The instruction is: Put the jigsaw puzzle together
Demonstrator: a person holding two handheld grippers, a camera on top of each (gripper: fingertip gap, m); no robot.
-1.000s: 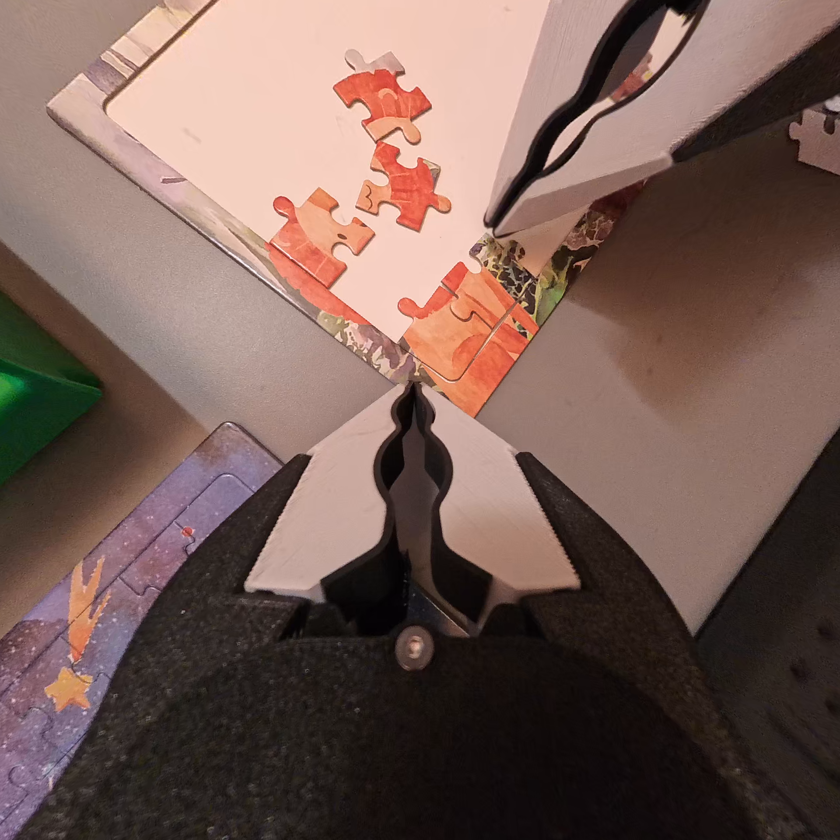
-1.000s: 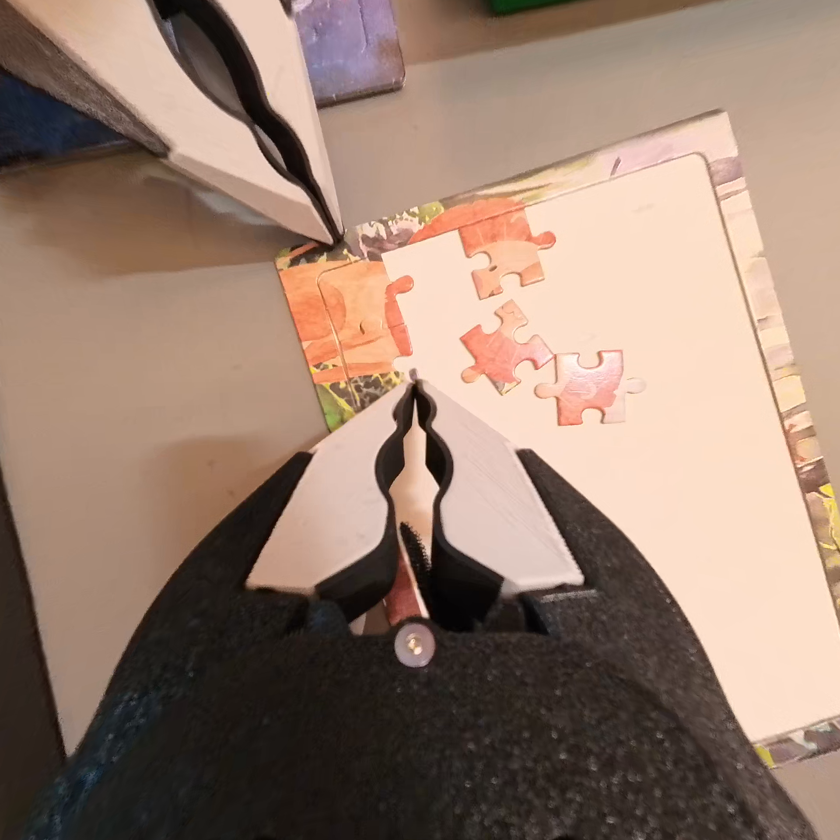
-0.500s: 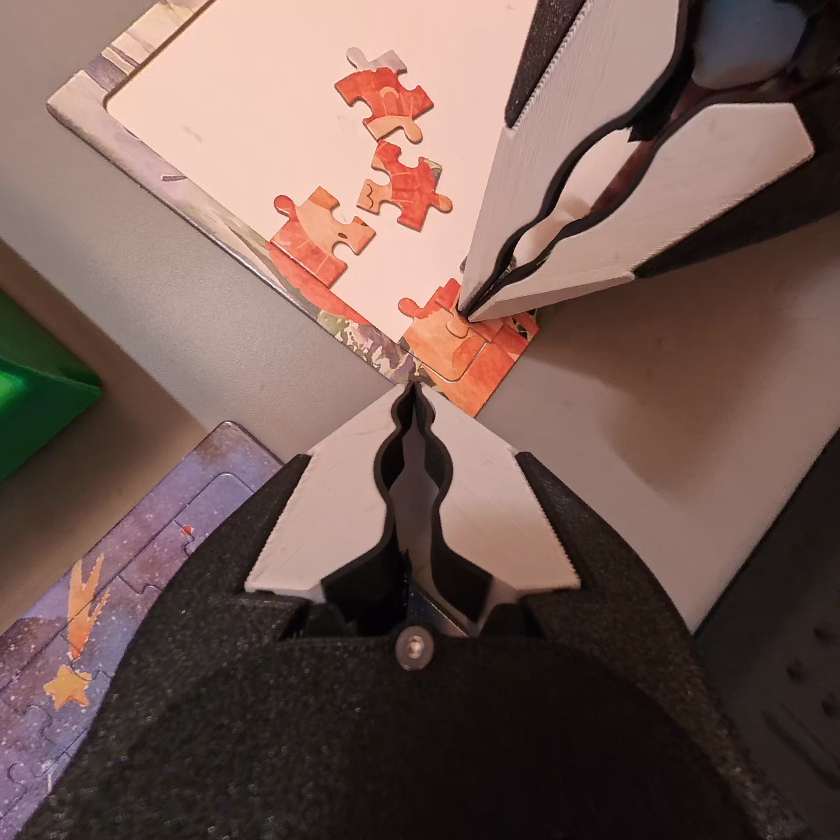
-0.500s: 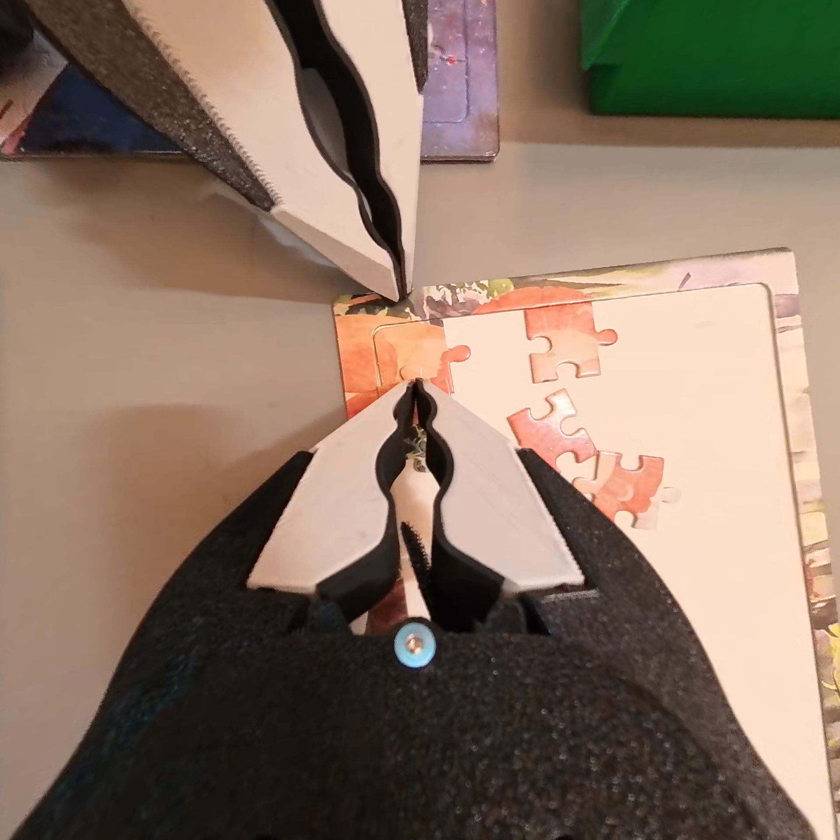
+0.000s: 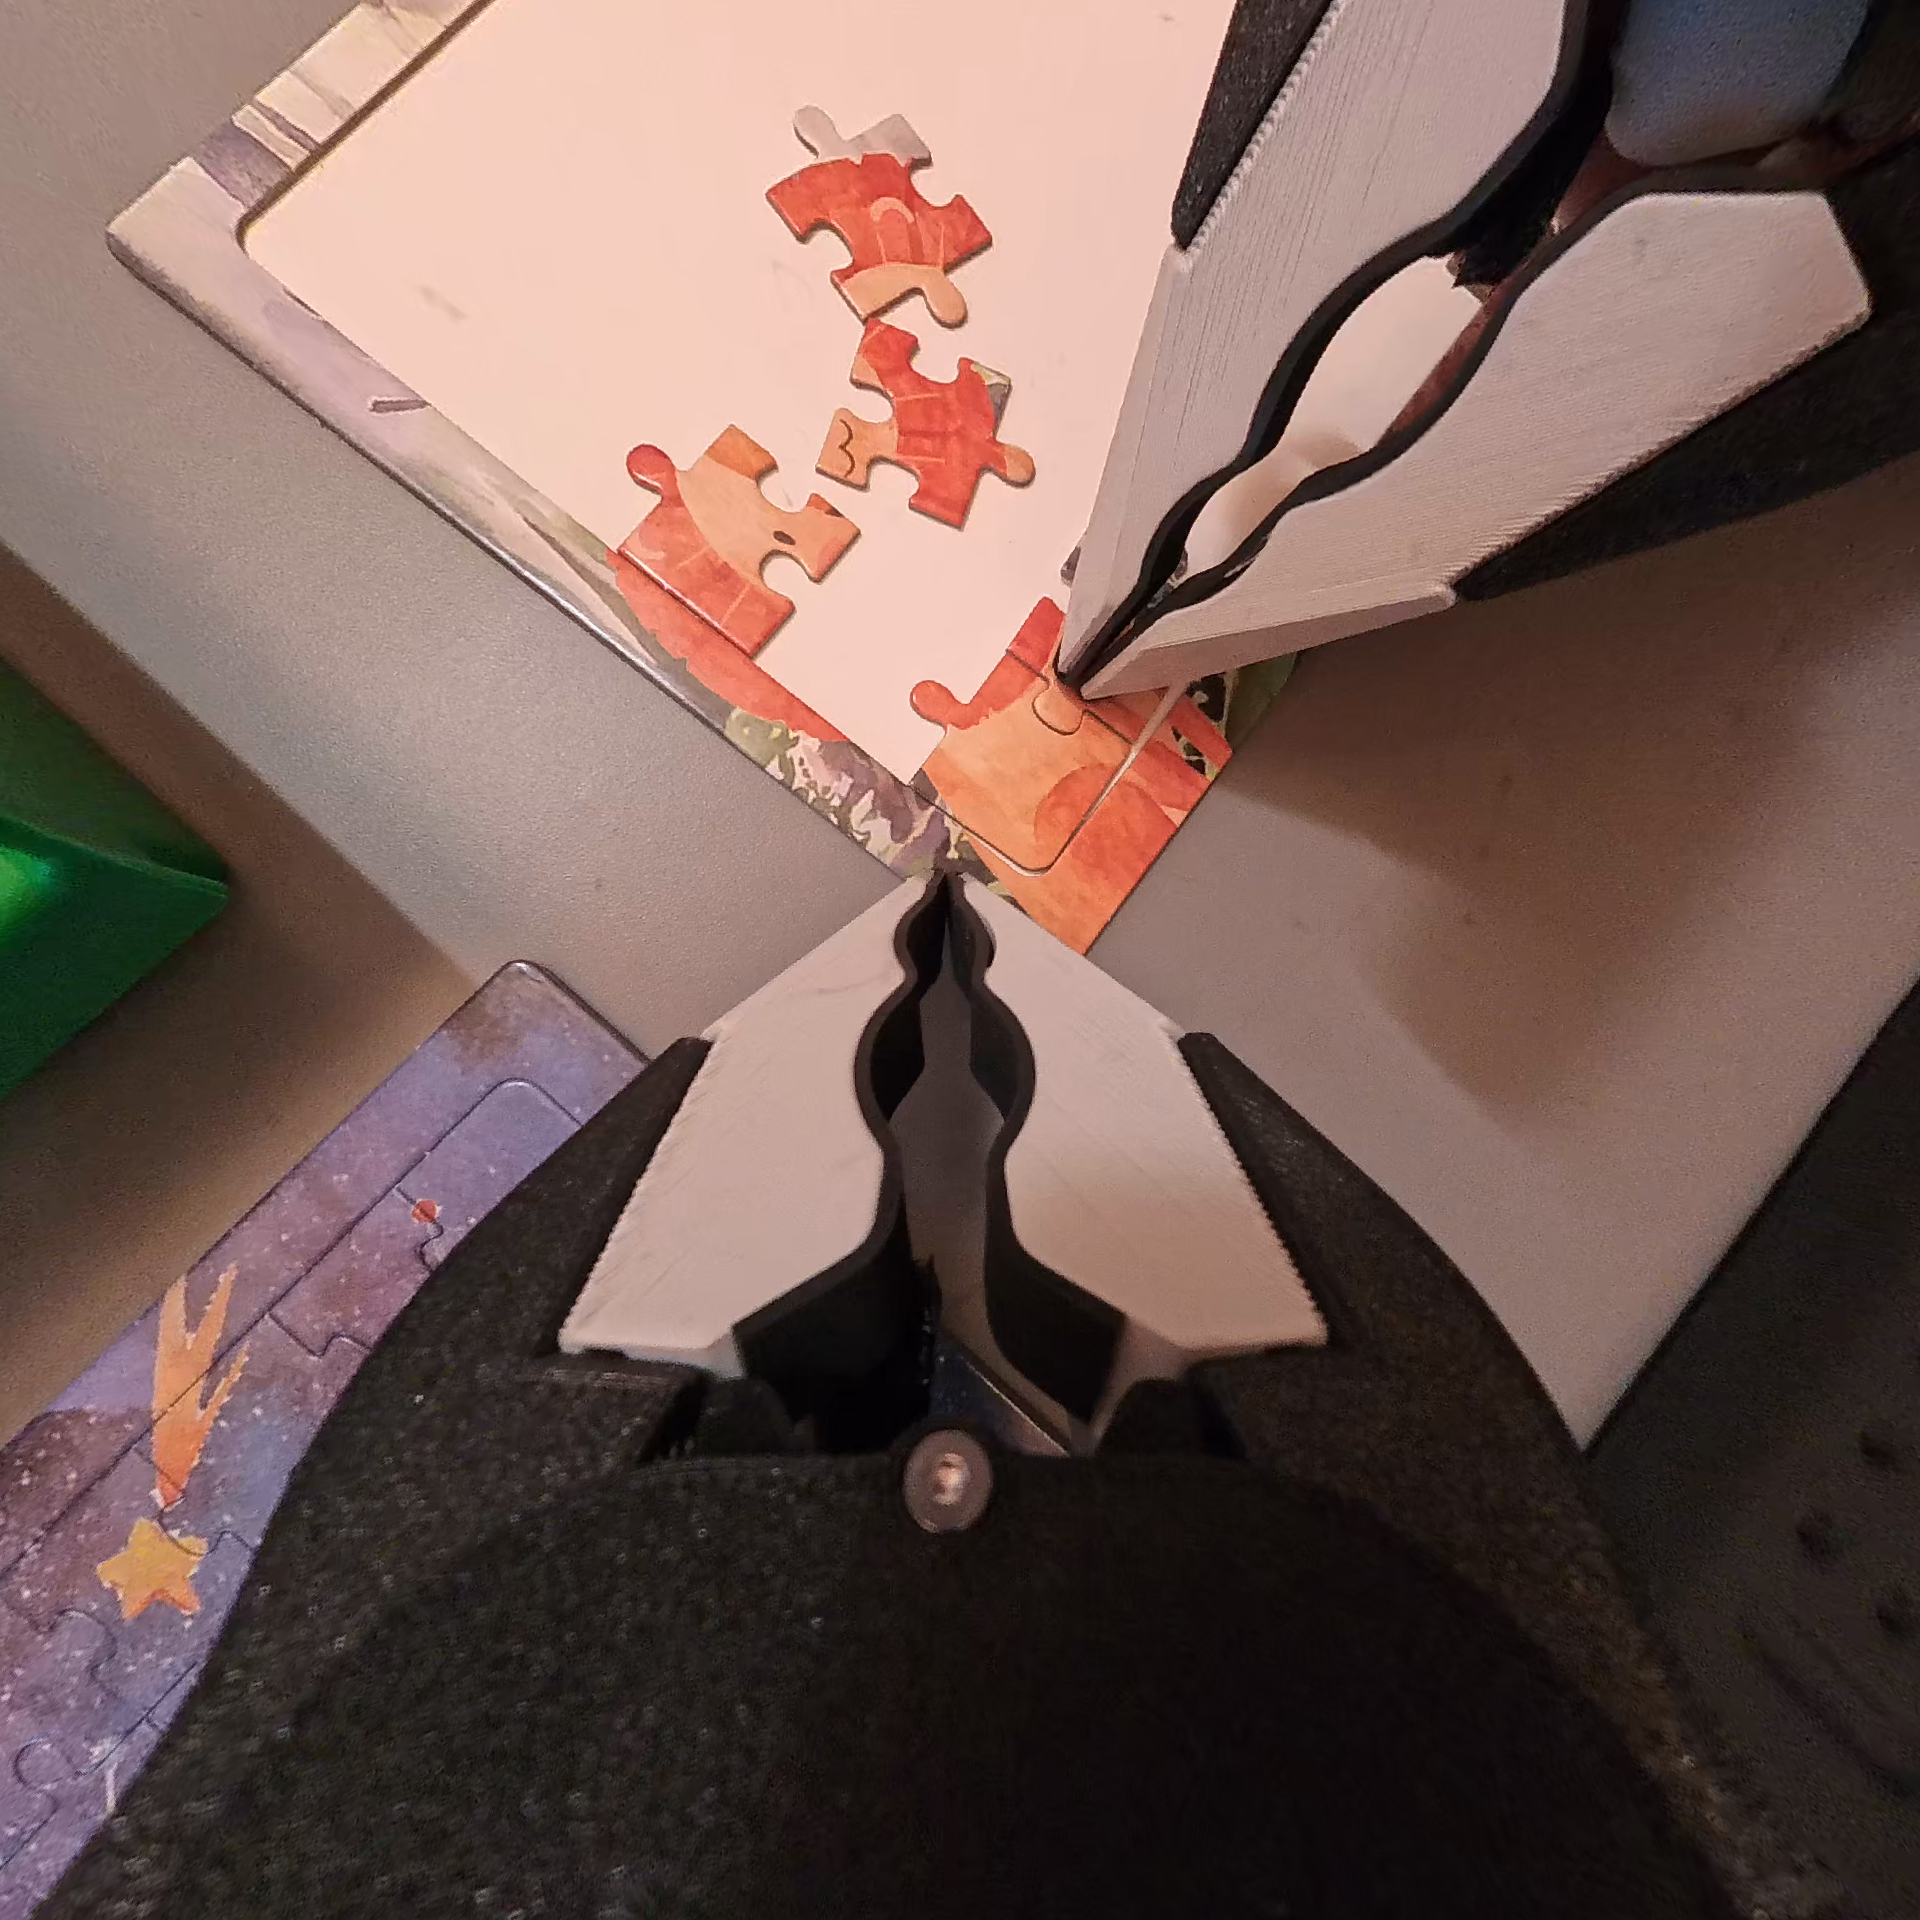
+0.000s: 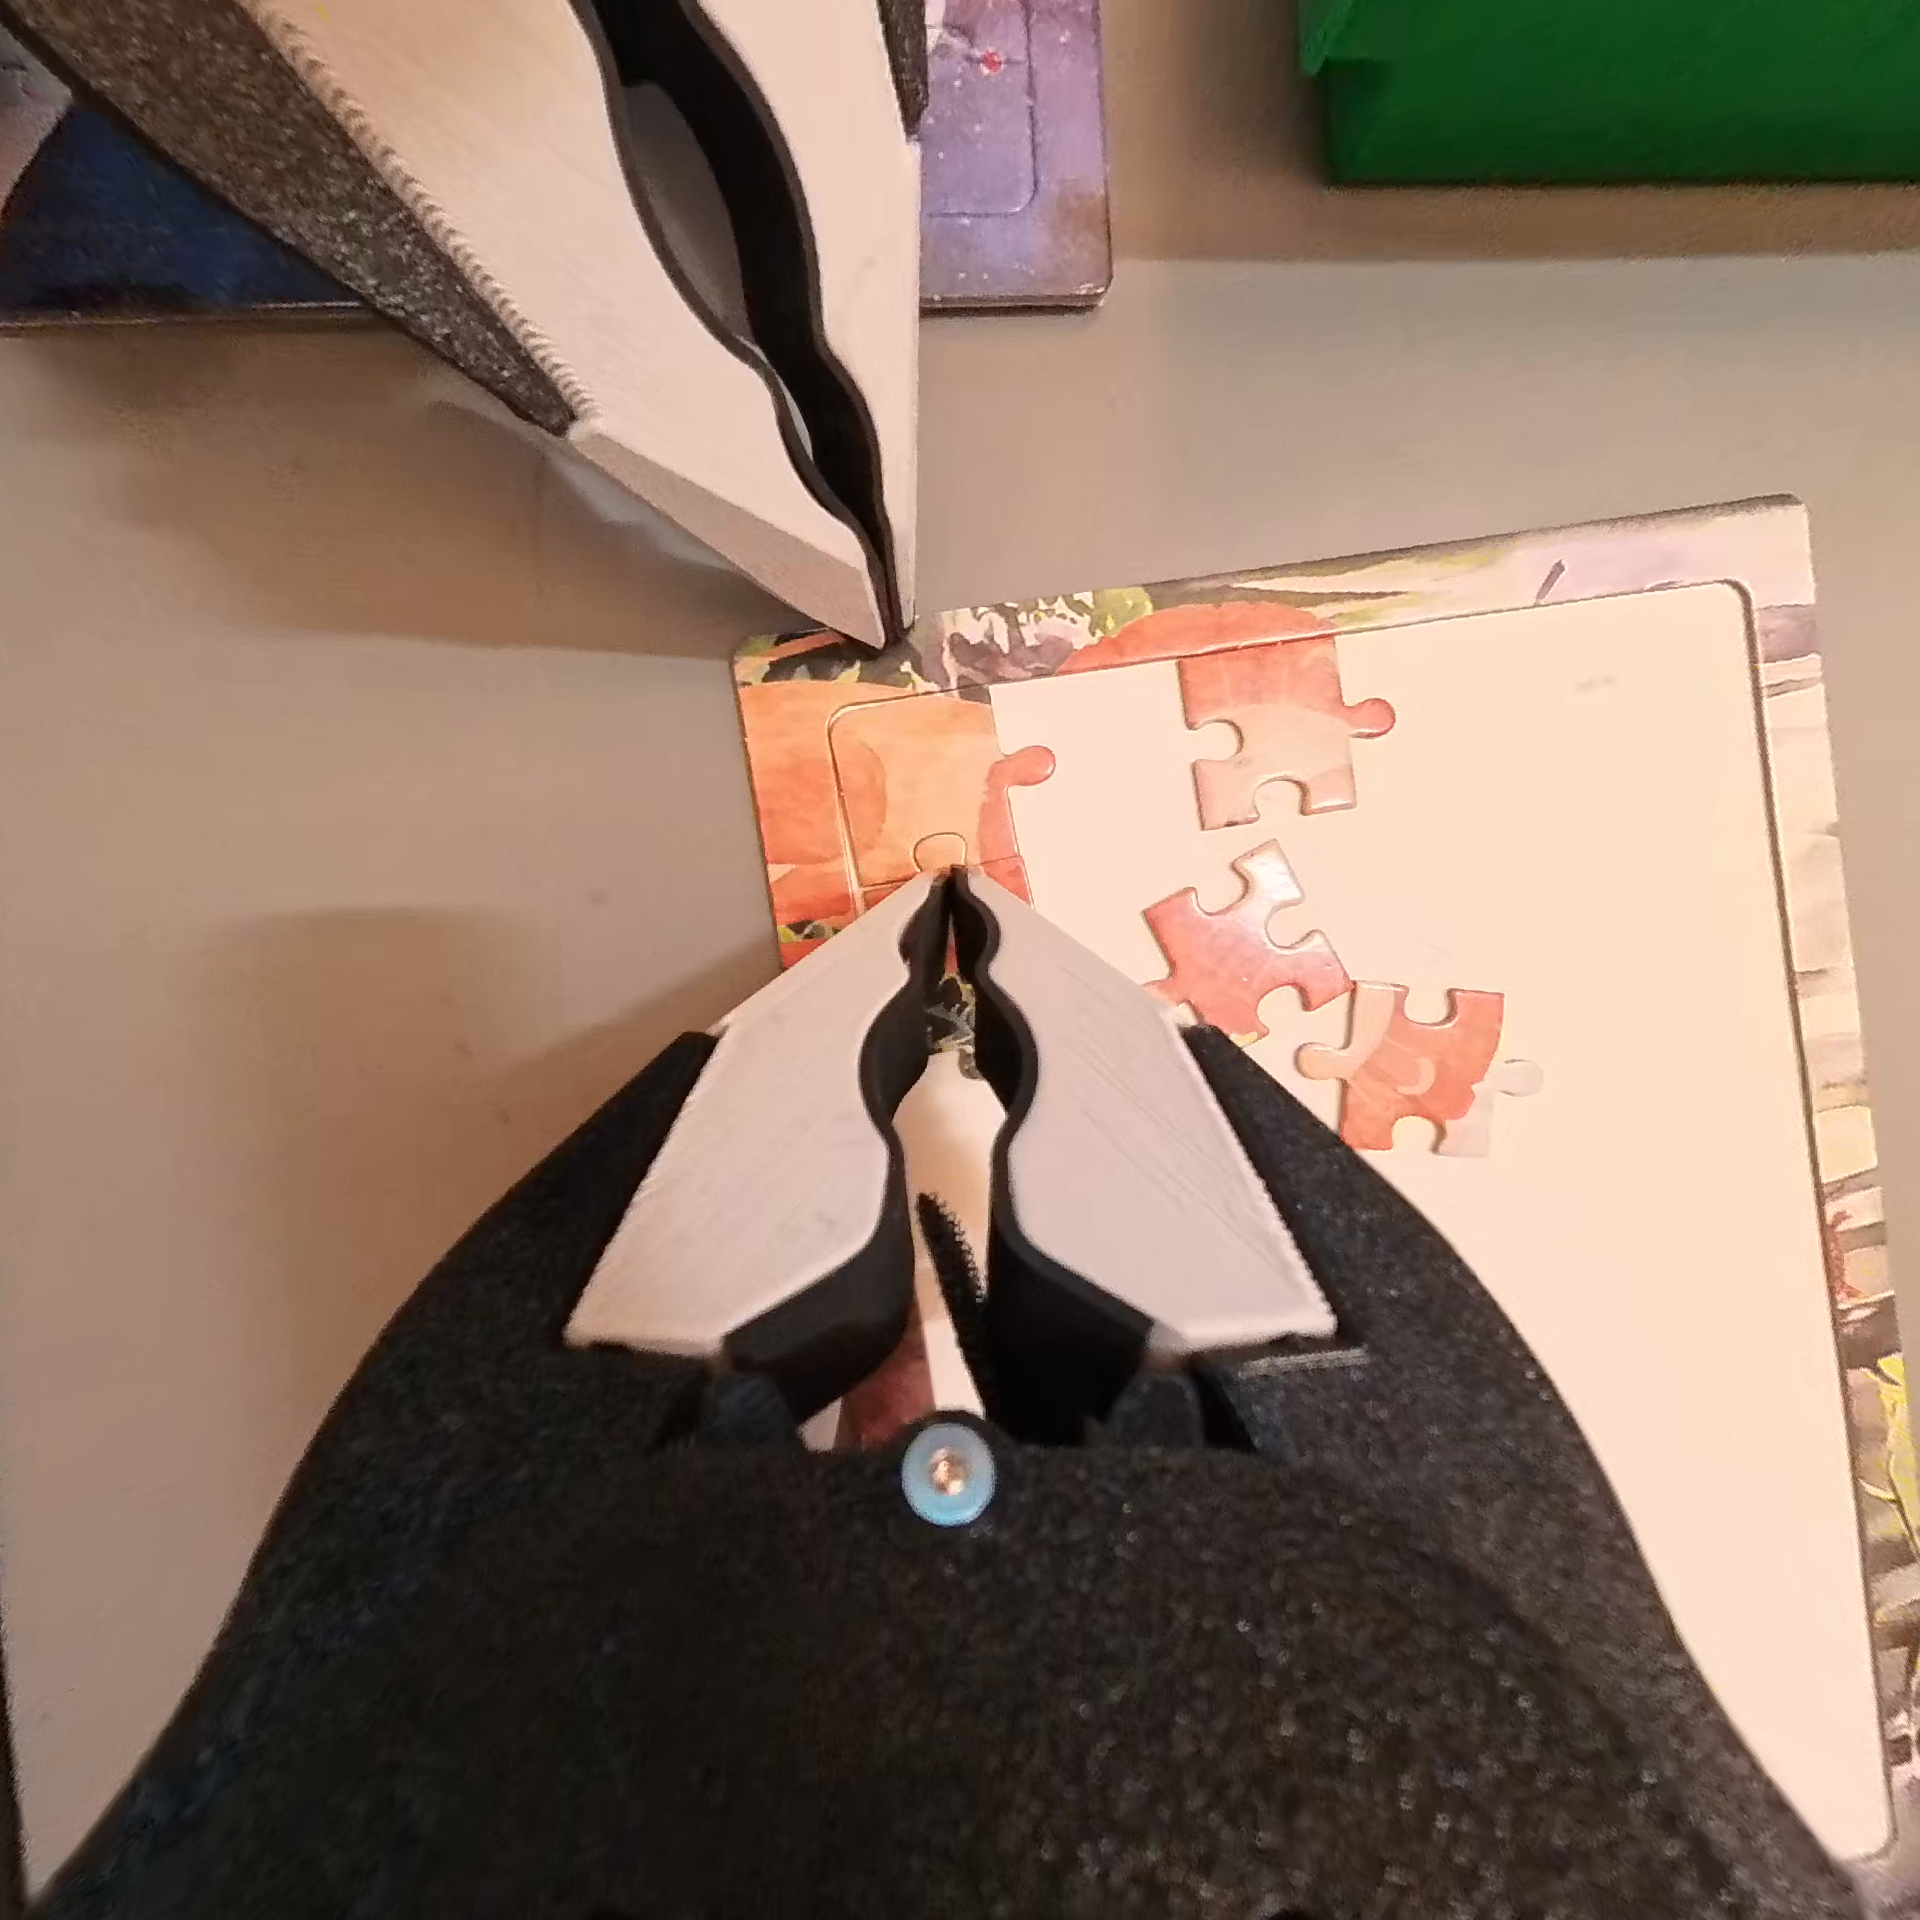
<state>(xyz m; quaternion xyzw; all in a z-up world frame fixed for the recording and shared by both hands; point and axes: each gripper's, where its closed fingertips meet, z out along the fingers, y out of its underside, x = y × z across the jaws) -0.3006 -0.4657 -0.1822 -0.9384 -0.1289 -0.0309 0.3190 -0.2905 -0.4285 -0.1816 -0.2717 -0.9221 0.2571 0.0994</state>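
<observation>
We list: puzzle tray (image 6: 1782,790) on the table (image 6: 416,831), two joined corner pieces (image 6: 914,790) seated, three loose orange pieces (image 6: 1273,758) on its white base. Left gripper (image 5: 948,883) fingers pressed together at the tray corner; right gripper (image 6: 951,881) likewise, tips on the seated pieces.

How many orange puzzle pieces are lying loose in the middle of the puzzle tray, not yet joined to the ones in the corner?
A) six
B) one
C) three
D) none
C: three separate orange pieces lie apart on the pale tray, away from the joined pieces in the corner where the shut right gripper presses.
</observation>
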